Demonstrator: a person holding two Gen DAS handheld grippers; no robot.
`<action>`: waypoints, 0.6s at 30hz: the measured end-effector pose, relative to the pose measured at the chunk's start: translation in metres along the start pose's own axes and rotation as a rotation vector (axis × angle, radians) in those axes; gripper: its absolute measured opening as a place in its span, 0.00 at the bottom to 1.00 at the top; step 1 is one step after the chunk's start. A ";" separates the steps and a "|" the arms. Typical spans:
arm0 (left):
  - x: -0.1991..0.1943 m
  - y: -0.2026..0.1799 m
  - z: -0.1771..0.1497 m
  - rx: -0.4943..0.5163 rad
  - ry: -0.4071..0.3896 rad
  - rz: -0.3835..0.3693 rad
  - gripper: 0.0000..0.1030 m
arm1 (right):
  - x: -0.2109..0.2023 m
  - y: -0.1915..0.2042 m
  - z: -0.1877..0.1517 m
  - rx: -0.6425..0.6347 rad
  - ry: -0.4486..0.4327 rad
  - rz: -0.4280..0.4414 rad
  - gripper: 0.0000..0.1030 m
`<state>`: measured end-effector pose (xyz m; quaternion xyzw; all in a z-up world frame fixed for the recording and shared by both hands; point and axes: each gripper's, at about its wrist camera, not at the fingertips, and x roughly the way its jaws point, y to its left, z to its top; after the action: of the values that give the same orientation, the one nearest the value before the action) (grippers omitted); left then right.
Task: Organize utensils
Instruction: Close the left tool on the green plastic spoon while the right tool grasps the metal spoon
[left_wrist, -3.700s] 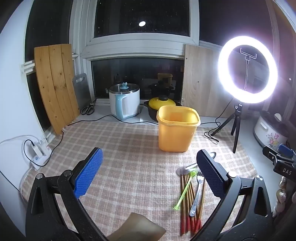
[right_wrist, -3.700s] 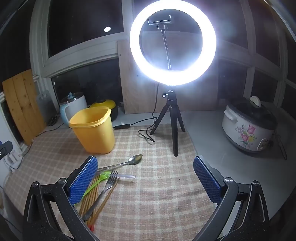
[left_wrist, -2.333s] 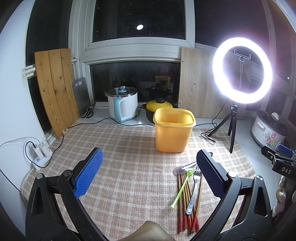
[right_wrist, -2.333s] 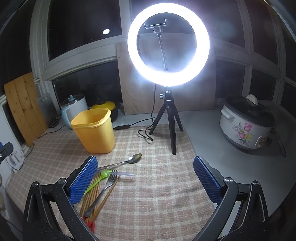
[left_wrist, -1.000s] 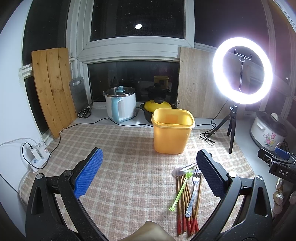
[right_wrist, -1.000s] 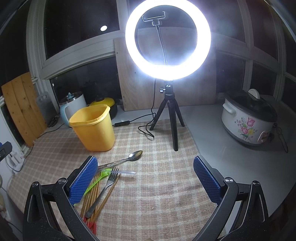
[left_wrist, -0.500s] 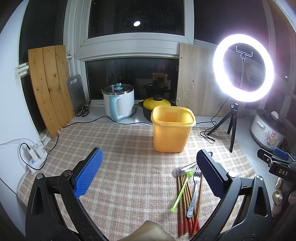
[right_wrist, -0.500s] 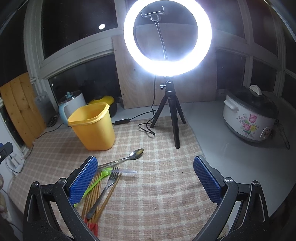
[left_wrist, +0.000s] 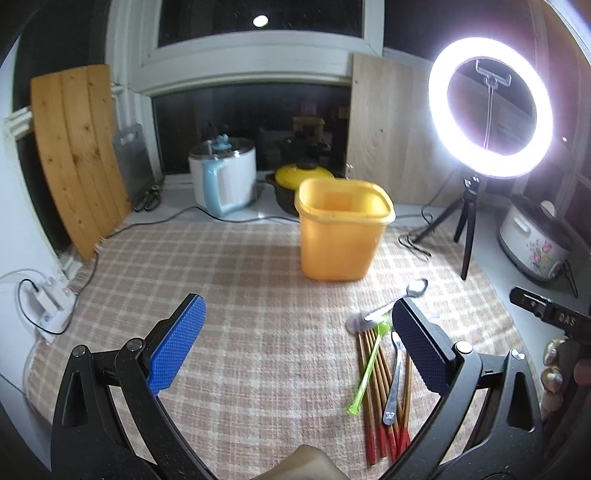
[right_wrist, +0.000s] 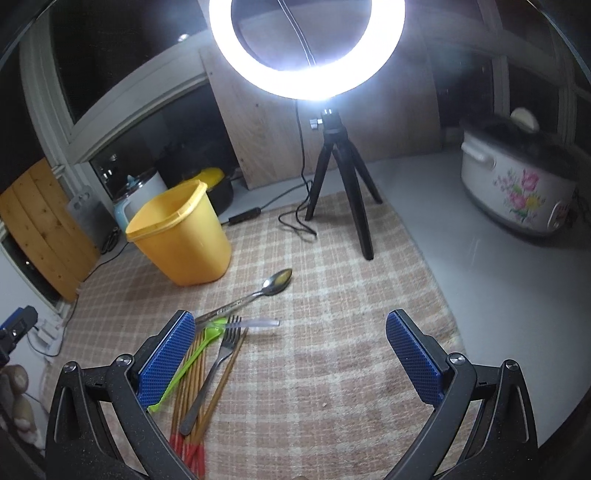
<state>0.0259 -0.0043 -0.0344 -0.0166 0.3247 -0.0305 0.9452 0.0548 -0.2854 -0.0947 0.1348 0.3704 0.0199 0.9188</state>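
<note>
Step in hand, as I read it: approach, nothing picked up yet. Left gripper (left_wrist: 295, 345) hangs above the checked cloth (left_wrist: 229, 280), fingers spread wide, nothing between them. Right gripper (right_wrist: 291, 354) likewise spread and empty, tilted down toward the utensil pile.

Utensils lie loose on the cloth, near right in the left wrist view, near left in the right wrist view. Yellow bin (right_wrist: 181, 240) stands upright and open, farther back, just beyond the pile; looks empty from the left wrist view.

The pile: a bundle of brown chopsticks (right_wrist: 195, 384) with red ends toward the camera, roughly parallel. A metal fork (right_wrist: 214, 365) lies across them, tines pointing away. A green plastic spoon (right_wrist: 192, 363) lies diagonally on the left of the bundle. A metal spoon (right_wrist: 255, 291) reaches farthest out, bowl toward the tripod (right_wrist: 343, 177) of the ring light (right_wrist: 306, 48). A clear plastic piece (right_wrist: 258, 323) pokes right near the fork tines; cannot tell what it is.

Next move likely: right gripper lowers onto one item. The metal spoon is least overlapped, so easiest. It calls for a low flat pinch on a thin handle; slipping is a risk.
</note>
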 end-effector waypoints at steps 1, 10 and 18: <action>0.003 -0.001 -0.001 0.006 0.011 -0.009 0.95 | 0.005 -0.003 0.000 0.018 0.020 0.014 0.99; 0.032 -0.011 -0.015 0.027 0.133 -0.112 0.74 | 0.043 0.000 0.002 -0.047 0.137 0.106 0.87; 0.060 -0.022 -0.028 0.012 0.239 -0.182 0.58 | 0.082 0.002 0.009 -0.033 0.229 0.172 0.78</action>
<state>0.0551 -0.0311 -0.0921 -0.0367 0.4318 -0.1199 0.8932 0.1208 -0.2749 -0.1433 0.1476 0.4597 0.1198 0.8675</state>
